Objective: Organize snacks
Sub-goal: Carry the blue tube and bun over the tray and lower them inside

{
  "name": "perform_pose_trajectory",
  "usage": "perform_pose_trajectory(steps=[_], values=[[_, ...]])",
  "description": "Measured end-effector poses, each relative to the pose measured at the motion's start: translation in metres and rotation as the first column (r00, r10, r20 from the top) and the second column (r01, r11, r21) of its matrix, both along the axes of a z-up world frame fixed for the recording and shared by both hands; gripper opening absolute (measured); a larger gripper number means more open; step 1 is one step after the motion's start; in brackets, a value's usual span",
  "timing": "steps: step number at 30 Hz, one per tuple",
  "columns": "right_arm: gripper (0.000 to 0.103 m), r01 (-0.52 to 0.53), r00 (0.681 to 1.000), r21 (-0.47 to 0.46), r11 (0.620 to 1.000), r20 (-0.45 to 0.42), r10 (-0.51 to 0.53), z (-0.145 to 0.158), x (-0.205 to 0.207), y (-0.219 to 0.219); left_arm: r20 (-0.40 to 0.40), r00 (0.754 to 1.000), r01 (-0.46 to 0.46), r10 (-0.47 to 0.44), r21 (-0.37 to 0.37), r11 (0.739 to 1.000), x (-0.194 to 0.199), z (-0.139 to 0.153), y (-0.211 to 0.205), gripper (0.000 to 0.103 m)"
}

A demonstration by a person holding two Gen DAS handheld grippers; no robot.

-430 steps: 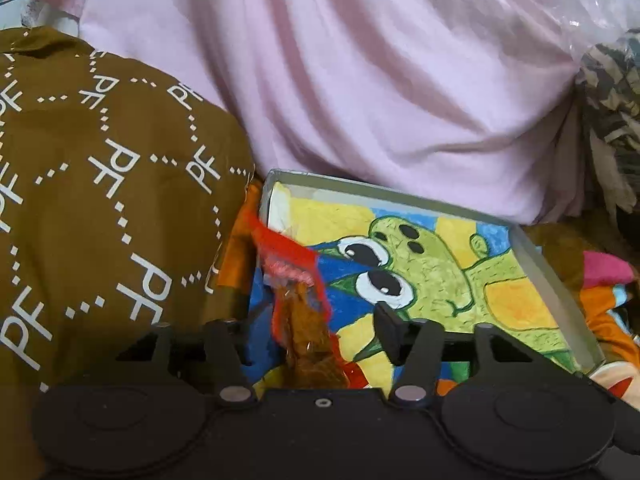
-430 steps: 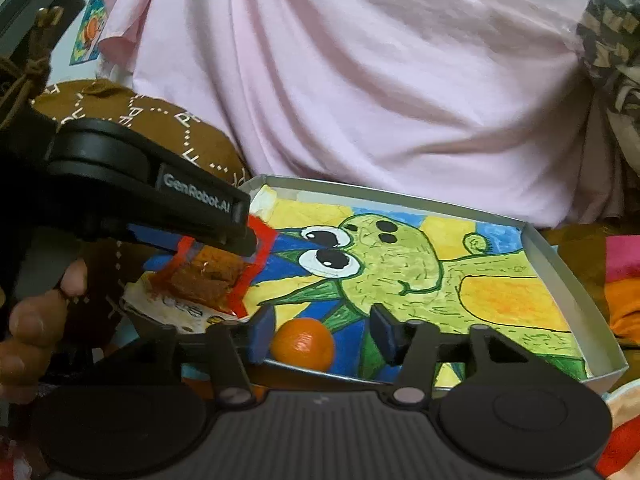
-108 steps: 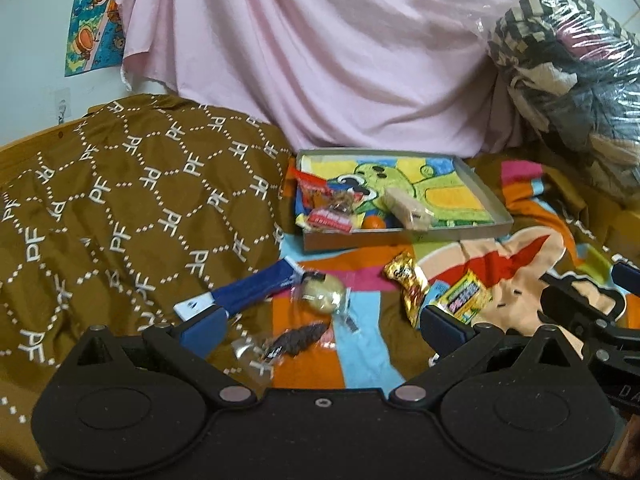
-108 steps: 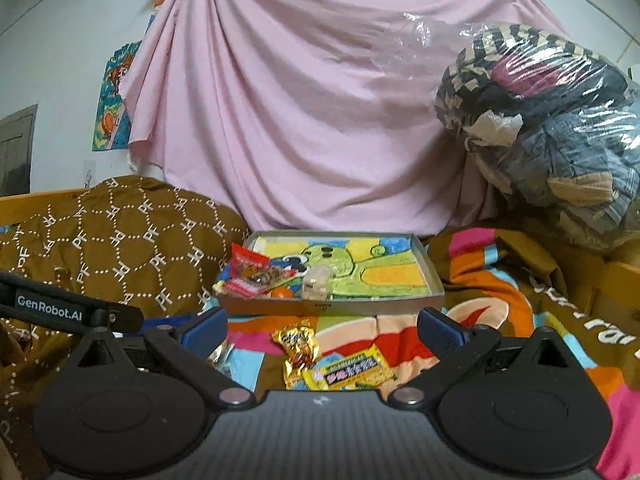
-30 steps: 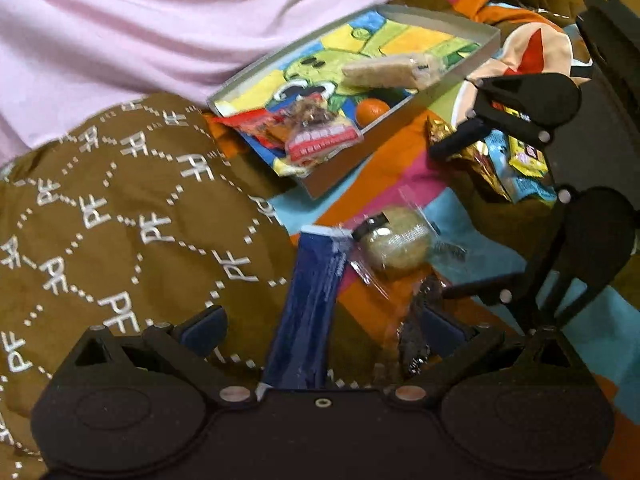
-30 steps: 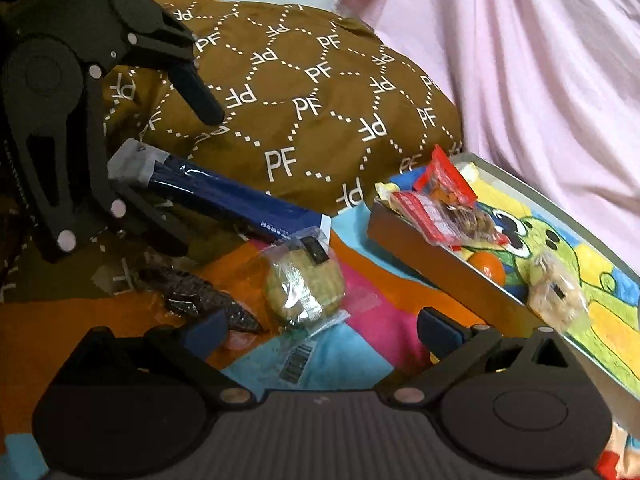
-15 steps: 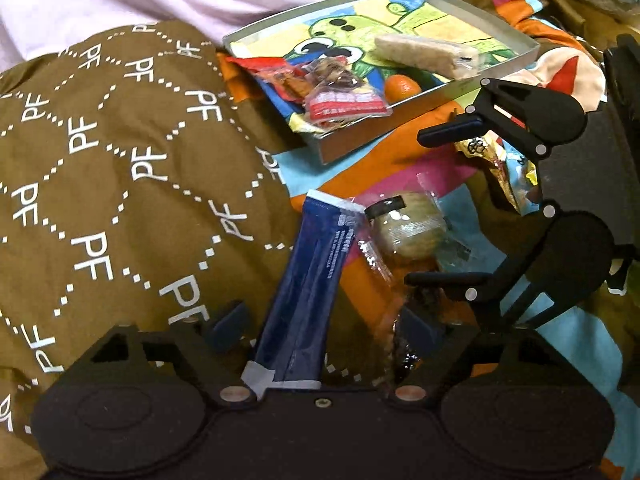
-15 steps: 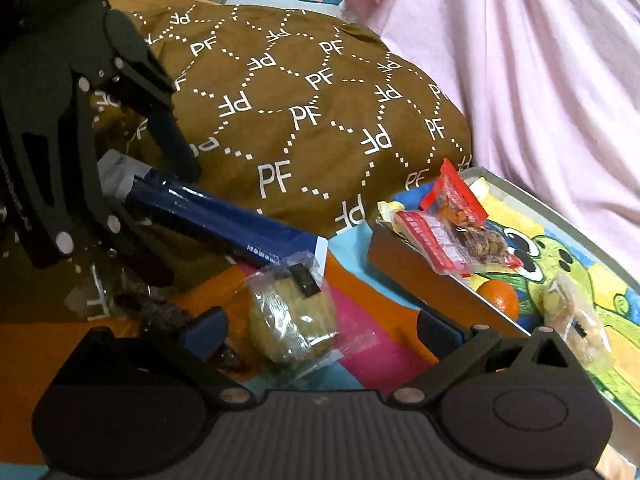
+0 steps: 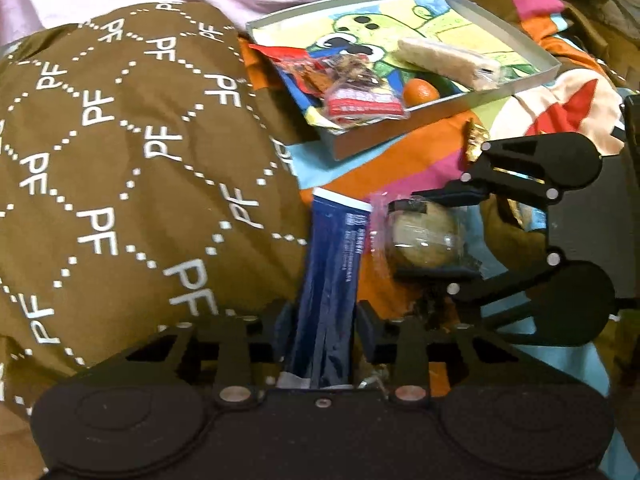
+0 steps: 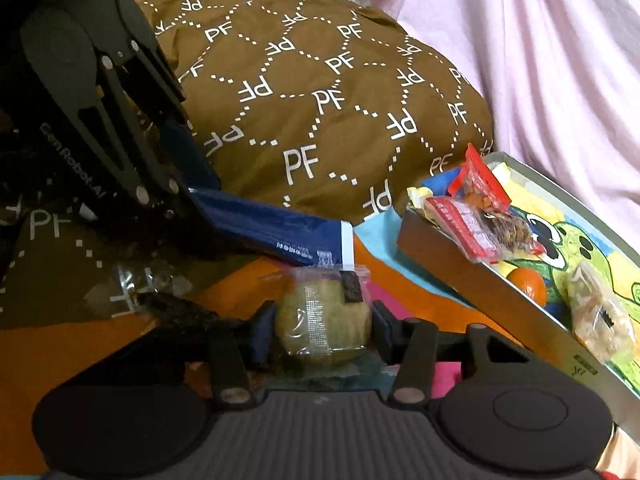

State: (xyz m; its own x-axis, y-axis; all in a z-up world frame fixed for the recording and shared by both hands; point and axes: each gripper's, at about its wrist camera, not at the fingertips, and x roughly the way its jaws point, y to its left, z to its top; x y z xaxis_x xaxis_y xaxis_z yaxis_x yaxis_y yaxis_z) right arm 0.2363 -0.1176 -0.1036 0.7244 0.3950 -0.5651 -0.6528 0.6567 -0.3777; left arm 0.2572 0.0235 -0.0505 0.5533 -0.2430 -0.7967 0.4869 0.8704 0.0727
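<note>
My left gripper (image 9: 322, 326) is shut on a long dark blue snack packet (image 9: 334, 276), which also shows in the right wrist view (image 10: 264, 228). My right gripper (image 10: 324, 328) is shut on a round yellowish cake in clear wrap (image 10: 322, 320), seen from the left wrist too (image 9: 426, 240). The cartoon-lined tray (image 9: 516, 38) lies beyond on the bedding and holds red snack packs (image 9: 360, 100), a small orange (image 9: 420, 92) and a pale bar (image 9: 448, 62). The tray rim (image 10: 500, 292) is to the right of my right gripper.
A brown patterned cushion (image 9: 120, 140) rises on the left. A dark snack in clear wrap (image 10: 168, 304) lies by the left gripper. A gold wrapper (image 9: 476, 144) lies on the colourful blanket (image 9: 400, 160). A pink sheet (image 10: 540, 60) hangs behind.
Both grippers moved forward and down and closed: the left on the blue packet, the right on the round cake. Half a second ago both were open.
</note>
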Motion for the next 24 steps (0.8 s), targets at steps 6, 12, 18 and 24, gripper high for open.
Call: perform_pose_trajectory(steps=[6,12,18,24], values=[[0.053,0.067,0.995,0.019,0.998,-0.079,-0.065,0.004,-0.011,-0.003,-0.036,0.999,0.015,-0.014,0.003,1.0,-0.003,-0.006,-0.011,0.035],[0.054,0.146,0.978,0.021,0.989,-0.155,-0.141,0.006,-0.025,-0.011,-0.095,0.995,-0.005,0.005,0.001,1.0,0.0,-0.019,-0.013,0.036],[0.057,0.193,0.963,0.062,0.979,-0.201,-0.177,0.006,-0.028,-0.016,-0.095,0.995,-0.024,0.022,-0.016,1.0,-0.001,-0.019,-0.014,0.036],[0.057,0.231,0.947,0.108,0.967,-0.254,-0.198,0.004,-0.022,-0.021,-0.116,0.992,-0.052,0.045,-0.061,0.997,-0.002,-0.02,-0.017,0.032]])
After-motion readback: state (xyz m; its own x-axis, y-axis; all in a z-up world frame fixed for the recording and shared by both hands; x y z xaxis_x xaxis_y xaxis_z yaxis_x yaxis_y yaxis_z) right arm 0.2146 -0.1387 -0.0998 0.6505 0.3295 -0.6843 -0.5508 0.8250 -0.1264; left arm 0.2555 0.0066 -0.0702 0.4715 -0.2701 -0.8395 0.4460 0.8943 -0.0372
